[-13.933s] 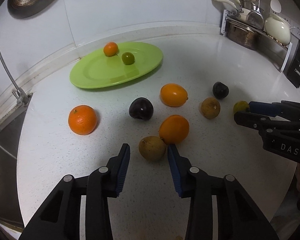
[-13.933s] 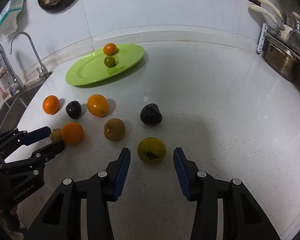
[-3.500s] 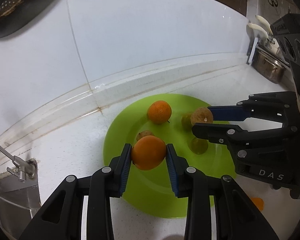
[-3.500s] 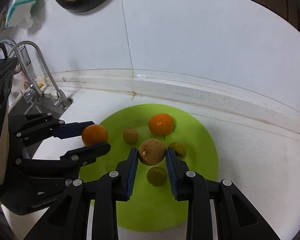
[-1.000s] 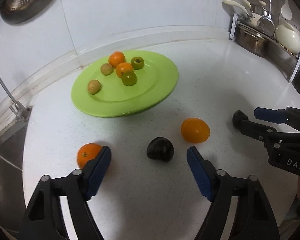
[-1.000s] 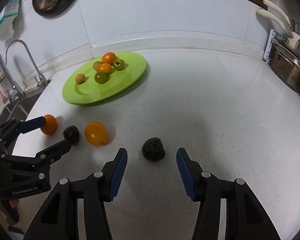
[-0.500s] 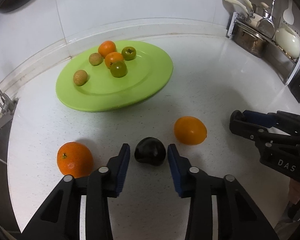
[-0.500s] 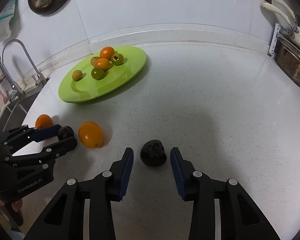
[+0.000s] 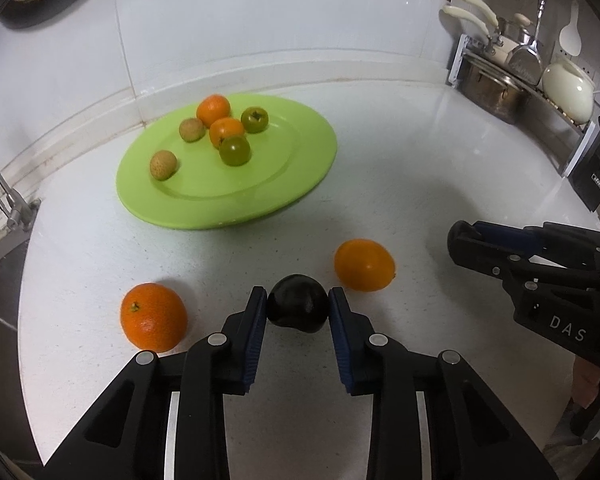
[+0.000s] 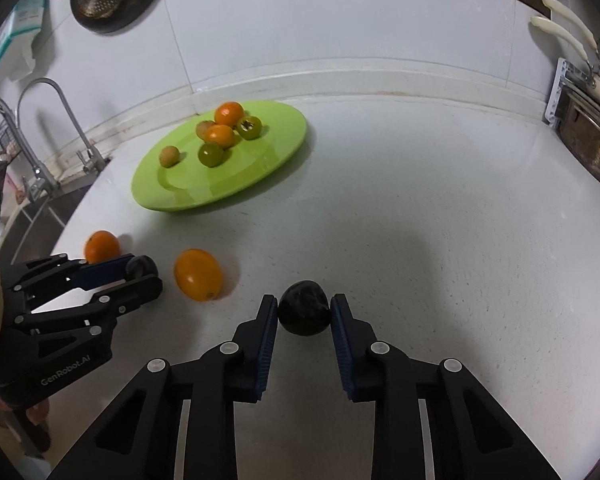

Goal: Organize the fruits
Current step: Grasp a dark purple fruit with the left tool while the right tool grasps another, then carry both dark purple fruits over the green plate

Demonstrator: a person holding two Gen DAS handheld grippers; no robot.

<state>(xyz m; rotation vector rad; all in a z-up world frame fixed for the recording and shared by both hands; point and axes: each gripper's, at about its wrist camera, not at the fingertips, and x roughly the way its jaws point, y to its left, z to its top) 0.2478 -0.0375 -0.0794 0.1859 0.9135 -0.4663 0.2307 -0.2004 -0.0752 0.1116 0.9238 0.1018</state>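
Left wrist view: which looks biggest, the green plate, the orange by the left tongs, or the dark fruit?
1. Green plate
2. Orange
3. Dark fruit, only slightly smaller; both sit near the camera, so that gap is unsure.

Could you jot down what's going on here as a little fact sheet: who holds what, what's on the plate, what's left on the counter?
Left gripper: shut on a dark fruit resting on the counter
Right gripper: shut on another dark fruit, also on the counter
Green plate: six small fruits, two orange, two green, two tan
Loose on counter: round orange left of the left gripper; oval orange fruit between the two grippers
Background: faucet, pot rack
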